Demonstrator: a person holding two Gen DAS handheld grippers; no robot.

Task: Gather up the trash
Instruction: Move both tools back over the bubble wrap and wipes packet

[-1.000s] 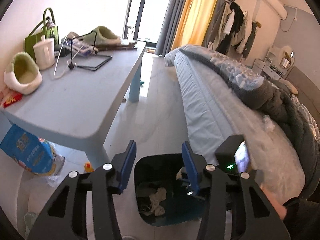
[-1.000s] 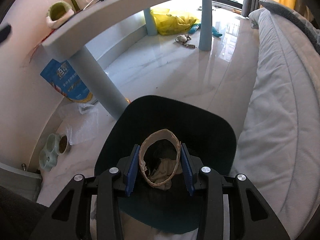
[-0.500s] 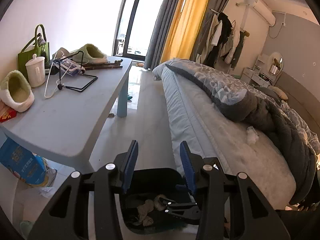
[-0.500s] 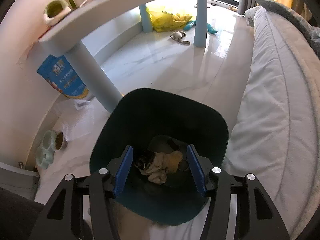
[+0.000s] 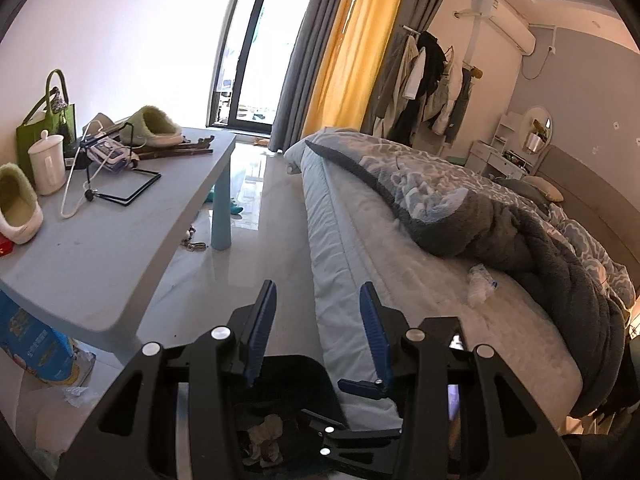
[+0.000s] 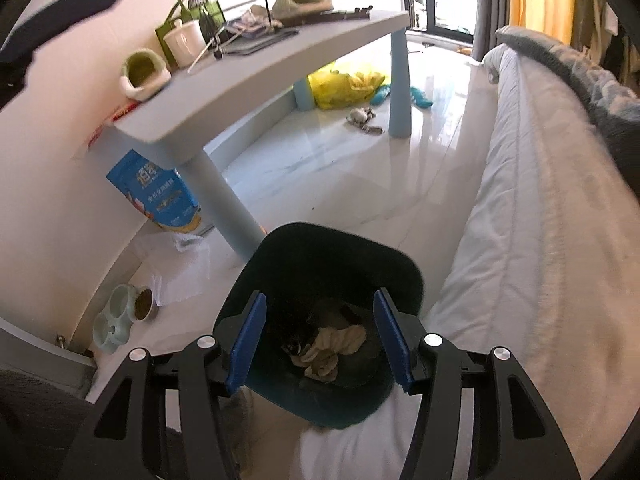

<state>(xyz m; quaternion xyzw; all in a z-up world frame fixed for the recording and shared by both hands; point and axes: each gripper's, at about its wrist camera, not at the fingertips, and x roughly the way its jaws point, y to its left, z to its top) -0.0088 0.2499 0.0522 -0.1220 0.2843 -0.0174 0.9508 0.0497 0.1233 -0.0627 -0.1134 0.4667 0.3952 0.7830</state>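
A dark green trash bin (image 6: 332, 256) stands on the floor between the bed and the table leg, with crumpled tissues (image 6: 332, 350) inside. My right gripper (image 6: 318, 334) is open and empty, directly above the bin's mouth. My left gripper (image 5: 318, 328) is open and empty, raised above the bin (image 5: 296, 380) and pointing across the bed. A crumpled white tissue (image 5: 480, 282) lies on the bed sheet beside the grey blanket. The right gripper shows low in the left wrist view (image 5: 360, 432).
A grey-blue table (image 5: 120, 232) at left holds slippers, a white mug (image 5: 48, 162), a green bag and a stand. A blue bag (image 6: 160, 192), plastic wrap and a pet bowl (image 6: 120, 312) lie on the floor. The bed (image 5: 400, 272) fills the right.
My right gripper opened and let go of the paper ring, which dropped into the bin. My left gripper rose and tilted up toward the bed.
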